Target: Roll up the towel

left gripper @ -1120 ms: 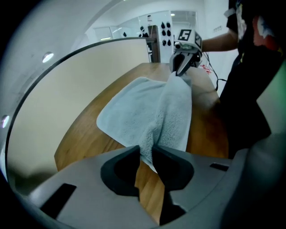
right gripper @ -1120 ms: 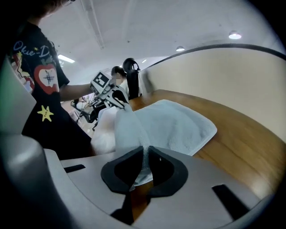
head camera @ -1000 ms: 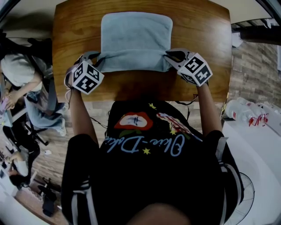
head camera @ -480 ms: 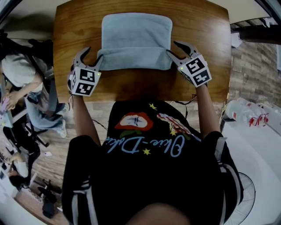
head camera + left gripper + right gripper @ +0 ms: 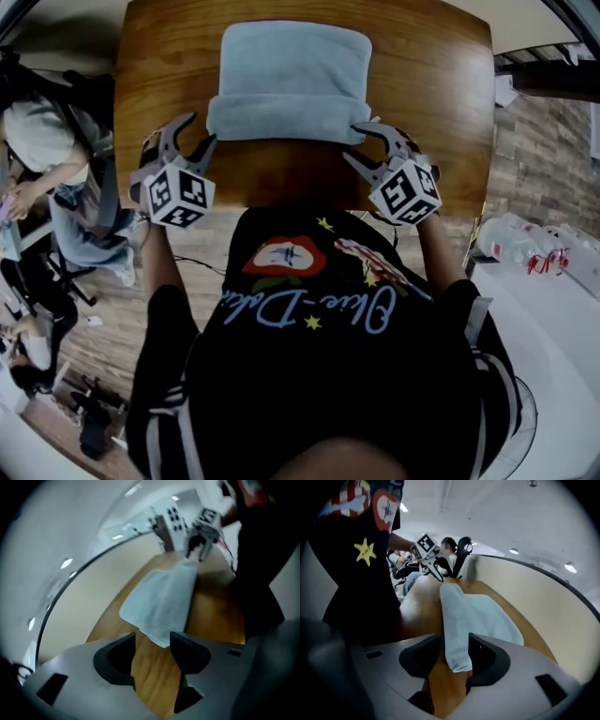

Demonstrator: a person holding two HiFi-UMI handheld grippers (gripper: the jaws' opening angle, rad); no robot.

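Note:
A light blue towel (image 5: 291, 70) lies flat on the wooden table (image 5: 431, 84), its near edge turned over into a thick roll (image 5: 281, 122). My left gripper (image 5: 194, 131) hovers open just off the roll's left end, which shows beyond its jaws (image 5: 164, 602); nothing sits between them (image 5: 152, 641). At the roll's right end, my right gripper (image 5: 359, 142) is also open. In the right gripper view the roll's end (image 5: 457, 639) lies in the gap between the jaws (image 5: 454, 651) without being squeezed. Each gripper sees the other across the towel: right gripper (image 5: 201, 527), left gripper (image 5: 440, 559).
The table's near edge runs just below both grippers, against my black shirt (image 5: 309, 309). A seated person (image 5: 37, 150) is off the table's left side. Bottles (image 5: 525, 239) stand on a white surface at the right. Bare wood flanks the towel on both sides.
Both grippers were shut on the roll's ends a second ago. They have opened, let go and drawn back toward me; the left one has lifted. The towel's roll stays on the table.

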